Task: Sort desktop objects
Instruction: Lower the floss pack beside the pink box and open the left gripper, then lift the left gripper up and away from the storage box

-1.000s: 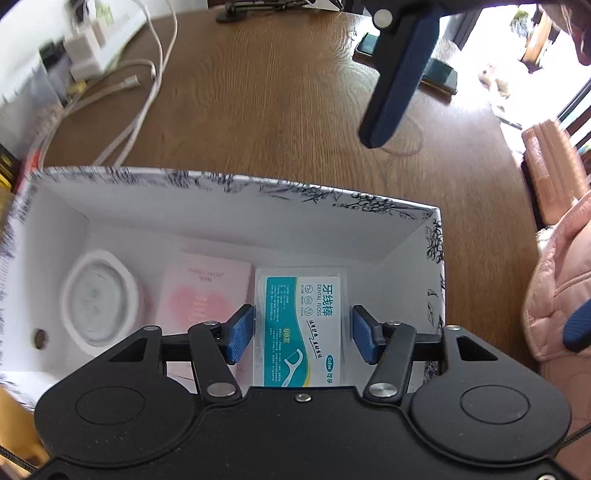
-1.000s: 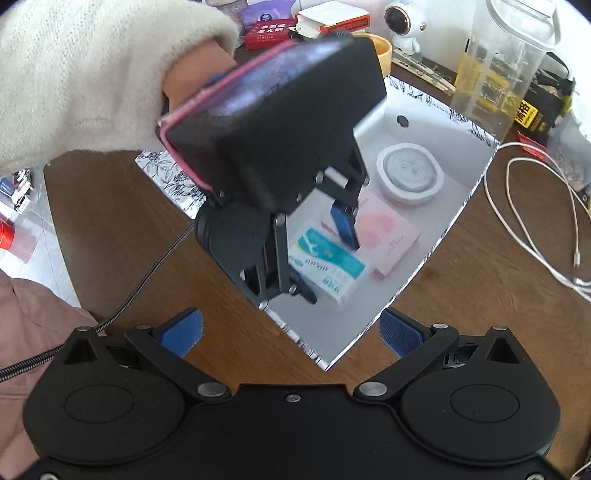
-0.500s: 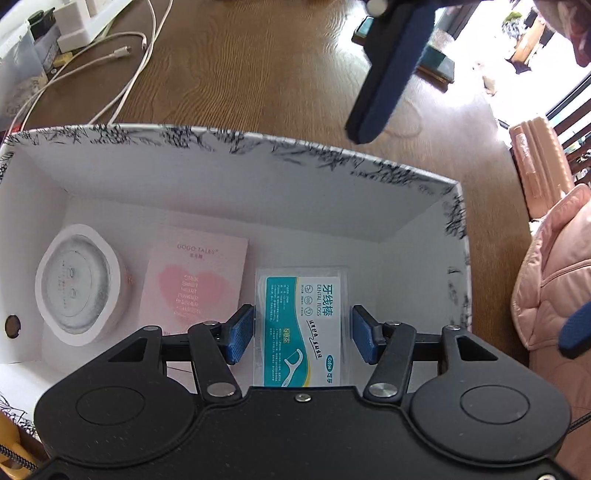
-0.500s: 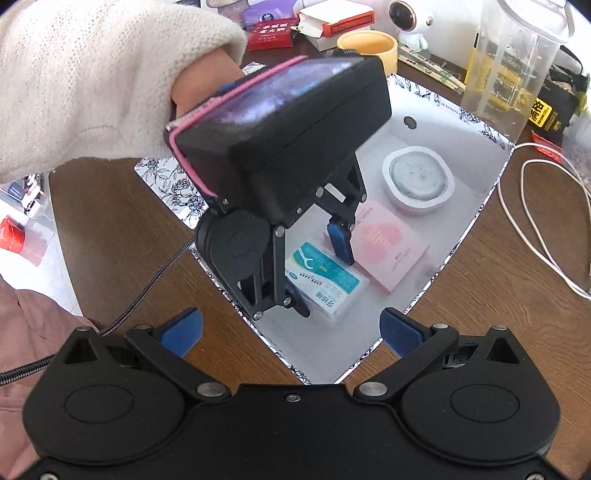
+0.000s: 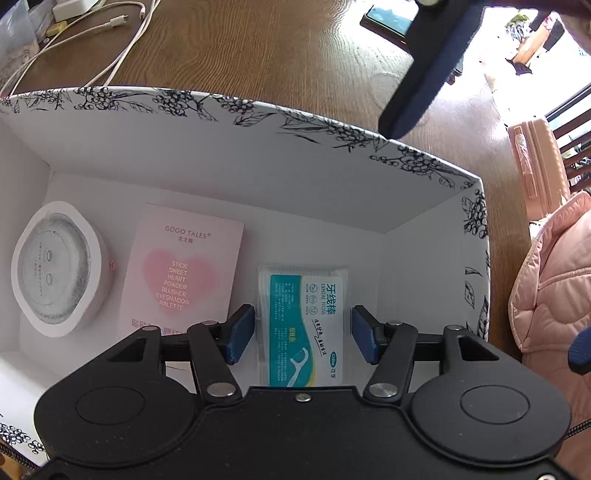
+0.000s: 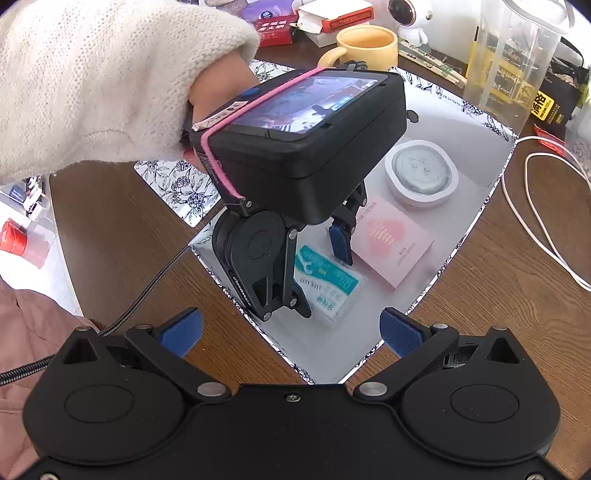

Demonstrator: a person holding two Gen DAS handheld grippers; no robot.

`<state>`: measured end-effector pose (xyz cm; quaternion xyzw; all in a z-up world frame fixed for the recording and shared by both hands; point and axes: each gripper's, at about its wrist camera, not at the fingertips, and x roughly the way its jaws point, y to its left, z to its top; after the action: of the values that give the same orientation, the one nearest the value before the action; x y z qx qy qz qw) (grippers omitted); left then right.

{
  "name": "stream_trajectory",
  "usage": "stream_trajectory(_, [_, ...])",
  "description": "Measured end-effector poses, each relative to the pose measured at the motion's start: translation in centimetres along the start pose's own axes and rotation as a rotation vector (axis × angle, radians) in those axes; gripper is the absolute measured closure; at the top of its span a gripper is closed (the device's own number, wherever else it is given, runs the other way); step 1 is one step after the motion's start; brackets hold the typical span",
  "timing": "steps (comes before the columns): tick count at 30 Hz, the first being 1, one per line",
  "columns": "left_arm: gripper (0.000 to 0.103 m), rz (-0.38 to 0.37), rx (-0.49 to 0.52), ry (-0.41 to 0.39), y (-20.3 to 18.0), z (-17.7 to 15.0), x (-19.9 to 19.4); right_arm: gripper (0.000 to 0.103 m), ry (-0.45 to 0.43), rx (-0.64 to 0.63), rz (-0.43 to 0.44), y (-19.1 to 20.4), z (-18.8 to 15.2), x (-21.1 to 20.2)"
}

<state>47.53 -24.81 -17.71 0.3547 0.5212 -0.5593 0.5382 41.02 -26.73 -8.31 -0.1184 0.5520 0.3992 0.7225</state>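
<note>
Inside the box, left gripper spread around floss pack; right gripper likewise apart.

box: 1 | floss pack: 1 | pink palette: 1 | round tub: 1 | yellow mug: 1

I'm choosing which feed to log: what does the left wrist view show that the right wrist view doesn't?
Only the left wrist view: a phone on the table and the palette's readable print. Only the right wrist view: a yellow mug, a clear pitcher and the sleeve above the left gripper. Both: the box, round tub, palette, floss pack and white cable.
</note>
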Motion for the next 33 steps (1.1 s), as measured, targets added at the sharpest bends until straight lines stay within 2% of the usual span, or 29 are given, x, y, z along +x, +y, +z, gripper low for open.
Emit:
stream_trajectory(3, [0.038, -0.007, -0.033, -0.018, 0.5, 0.7, -1.0, 0.000, 0.001, 0.006, -0.005, 0.0, -0.1, 0.0])
stream_trajectory(8, [0.019, -0.016, -0.111, -0.100, 0.7, -0.2, -4.3, 0.000, -0.007, 0.015, -0.020, 0.3, -0.3, -0.5])
stream_trajectory(11, [0.013, 0.025, -0.152, -0.180, -0.3, -1.5, -7.4, 0.000, -0.021, 0.025, -0.040, 0.8, -0.7, -1.1])
stream_trajectory(14, [0.003, 0.116, -0.198, -0.303, -2.3, -3.0, -10.9, 0.000, -0.041, 0.040, -0.060, 1.4, -1.3, -1.9])
stream_trajectory(17, [0.000, 0.193, -0.268, -0.425, -5.2, -5.6, -14.0, 0.000, -0.062, 0.063, -0.074, 2.3, -2.1, -2.6])
stream_trajectory(23, [0.000, 0.344, -0.435, -0.579, -10.9, -9.3, -17.5, 0.000, -0.108, 0.090, -0.107, 4.8, -3.5, -3.6])
stream_trajectory(27, [0.000, 0.457, -0.570, -0.653, -13.8, -11.5, -18.7, 0.000, -0.155, 0.108, -0.117, 6.9, -4.3, -4.1])
stream_trajectory(33, [0.000, 0.556, -0.761, -0.747, -17.9, -17.4, -19.7, 0.000, -0.247, 0.149, -0.085, 10.1, -4.7, -4.3])
